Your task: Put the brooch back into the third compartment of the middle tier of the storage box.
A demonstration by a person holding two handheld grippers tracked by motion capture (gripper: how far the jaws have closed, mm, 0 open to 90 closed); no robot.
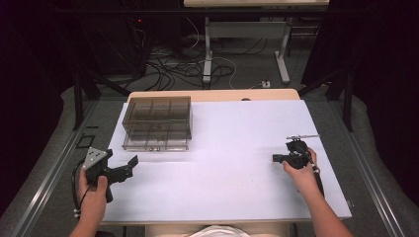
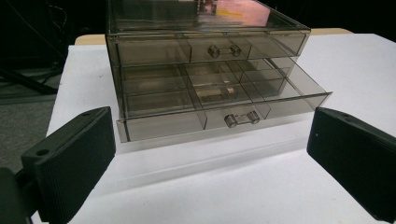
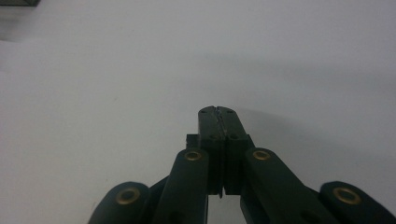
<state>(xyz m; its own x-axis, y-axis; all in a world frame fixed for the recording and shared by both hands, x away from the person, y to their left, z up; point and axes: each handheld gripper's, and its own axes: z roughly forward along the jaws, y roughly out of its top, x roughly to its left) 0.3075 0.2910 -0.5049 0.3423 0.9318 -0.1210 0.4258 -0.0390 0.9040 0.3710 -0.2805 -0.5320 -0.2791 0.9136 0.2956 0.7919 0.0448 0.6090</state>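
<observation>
A smoky clear plastic drawer box (image 1: 157,122) stands at the far left of the white table top (image 1: 227,163). Its lower drawer (image 2: 219,100) is pulled out and shows divided compartments; the upper drawer (image 2: 205,46) is pushed in. My left gripper (image 1: 129,167) rests at the near left, pointing at the box from a short way off, jaws wide apart with nothing between them; the same gripper (image 2: 210,154) frames the drawer front. My right gripper (image 1: 274,158) lies at the right side of the table, pointing left, jaws pressed together on nothing, as the right gripper (image 3: 218,112) close-up confirms.
Beyond the table's far edge stand desk legs (image 1: 207,54) and a tangle of cables (image 1: 173,66) on the floor. Metal rails (image 1: 59,163) run along both sides of the table. The person's forearms enter from the bottom.
</observation>
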